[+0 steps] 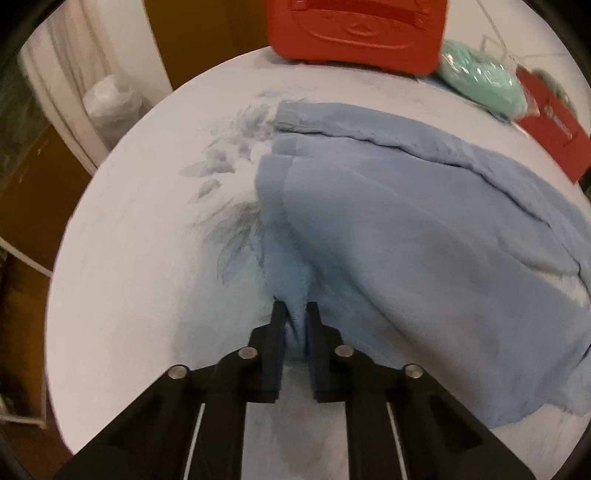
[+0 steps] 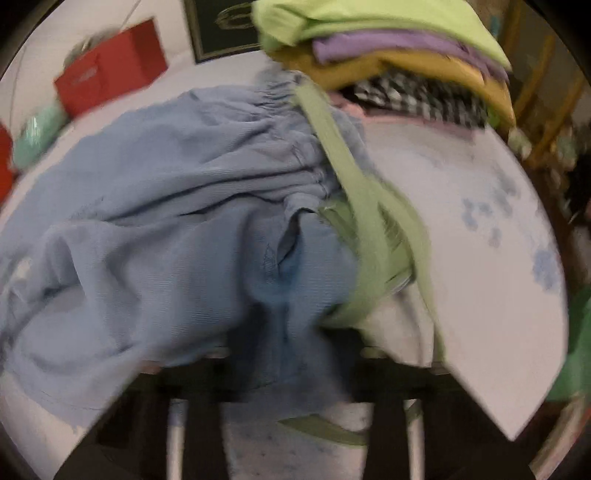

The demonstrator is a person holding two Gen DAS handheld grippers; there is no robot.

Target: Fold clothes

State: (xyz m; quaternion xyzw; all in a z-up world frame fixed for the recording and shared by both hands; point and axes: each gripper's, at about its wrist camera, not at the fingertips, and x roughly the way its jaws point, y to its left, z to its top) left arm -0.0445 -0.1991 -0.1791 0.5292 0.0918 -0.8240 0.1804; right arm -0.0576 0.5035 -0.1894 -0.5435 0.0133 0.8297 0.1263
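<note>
We see the left gripper (image 1: 295,314) and right gripper (image 2: 284,332) clamped on the blue garment (image 1: 406,229), a clothes stack (image 2: 388,55) and red case (image 1: 354,29) along the white table's (image 1: 140,240) far edge.

home | round table (image 1: 129,258) | stacked clothes (image 2: 388,48) | curtain (image 1: 66,74)

No text, number or brand can be read in either view. The red box (image 1: 550,125) at the table's far right edge bears a small pale mark on its side, too blurred to make out; in the right wrist view the same box (image 2: 110,70) shows only a faint smear. The red case (image 1: 354,29) at the far edge carries raised moulded shapes, not letters.
</note>
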